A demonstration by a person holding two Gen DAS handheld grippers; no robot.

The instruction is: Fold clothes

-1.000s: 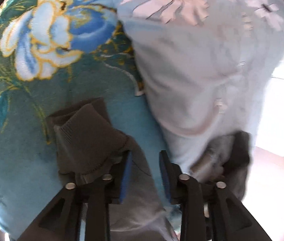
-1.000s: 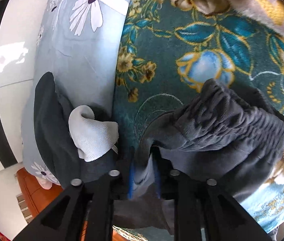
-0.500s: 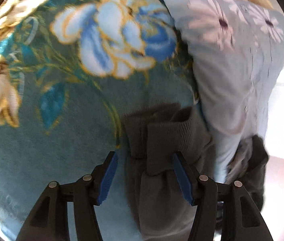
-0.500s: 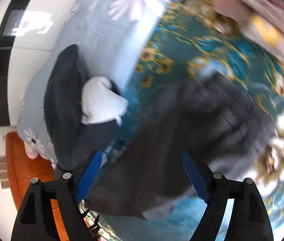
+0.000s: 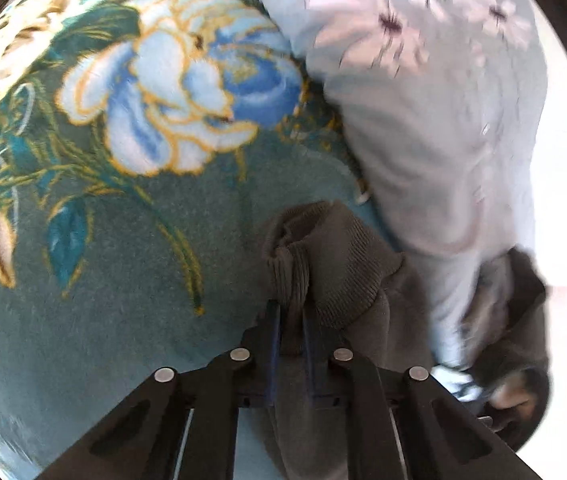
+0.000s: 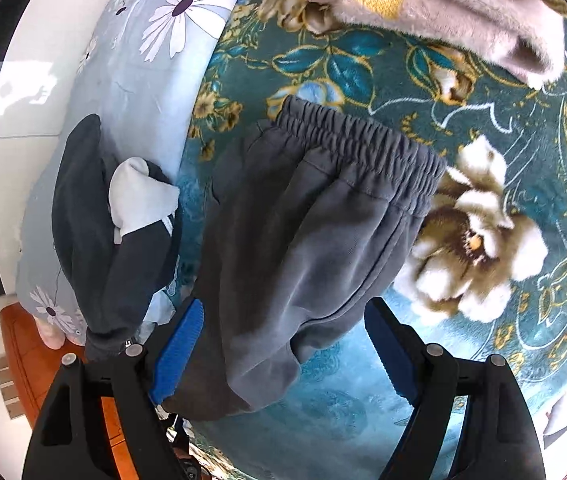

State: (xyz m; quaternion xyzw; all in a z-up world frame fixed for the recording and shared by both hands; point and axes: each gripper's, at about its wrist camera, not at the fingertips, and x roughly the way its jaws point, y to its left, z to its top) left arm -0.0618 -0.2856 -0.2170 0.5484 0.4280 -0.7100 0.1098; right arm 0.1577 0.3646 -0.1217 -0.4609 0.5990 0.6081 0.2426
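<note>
the left gripper (image 5: 289,320) is seen pressed together, its jaws pinching the ribbed cuff (image 5: 323,256) of the dark grey sweatpants (image 6: 303,240). the right gripper (image 6: 283,352) is spread wide, jaws apart on either side of the trouser fabric, nothing held; whether the blue pads (image 6: 179,348) touch the cloth cannot be told.

the sweatpants are laid on the teal floral blanket (image 6: 363,420), waistband (image 6: 363,148) away from the right gripper, legs running back towards it. the cloth is judged soft, limp and fairly light, likely to sag and bunch when lifted, not slippery, not fragile. the firmest holds are judged to be the ribbed cuff and the gathered elastic waistband, where the fabric is thick. a washed charcoal colour is shown, with soft creases along the legs.

beside the blanket a pale blue daisy-print sheet (image 6: 139,92) is draped, and on it another dark garment with a white patch (image 6: 95,220) is lying. a fluffy beige textile (image 6: 443,8) is seen beyond the waistband.
</note>
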